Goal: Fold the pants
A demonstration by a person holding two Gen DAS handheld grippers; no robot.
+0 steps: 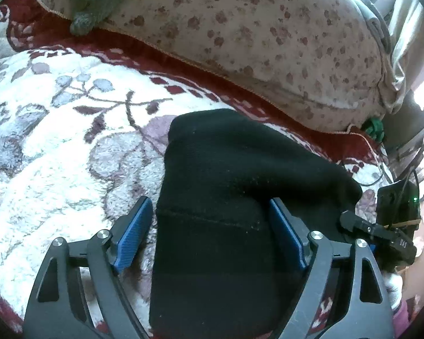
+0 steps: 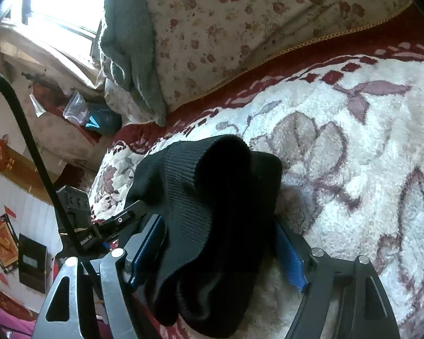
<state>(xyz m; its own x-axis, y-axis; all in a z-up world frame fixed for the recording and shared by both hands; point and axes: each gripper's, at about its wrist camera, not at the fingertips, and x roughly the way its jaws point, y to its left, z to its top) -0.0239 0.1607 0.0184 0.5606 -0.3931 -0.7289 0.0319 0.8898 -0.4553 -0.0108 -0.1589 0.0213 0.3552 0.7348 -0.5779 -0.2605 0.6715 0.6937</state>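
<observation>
pants (image 1: 229, 186) black, bunched on blanket (image 1: 56, 130), ribbed cuff up in right view | left gripper (image 1: 209, 234) jaws spread wide, pants between blue pads, not pinched | right gripper (image 2: 220, 248) jaws spread, pants draped between | pillow (image 1: 254, 34) far side | grey towel (image 2: 127, 45) far left

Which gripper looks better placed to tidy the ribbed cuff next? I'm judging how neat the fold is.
Right, probably. The ribbed cuff of the black pants stands bunched between the open right gripper fingers. The left gripper, also open, straddles a flatter folded part.
</observation>
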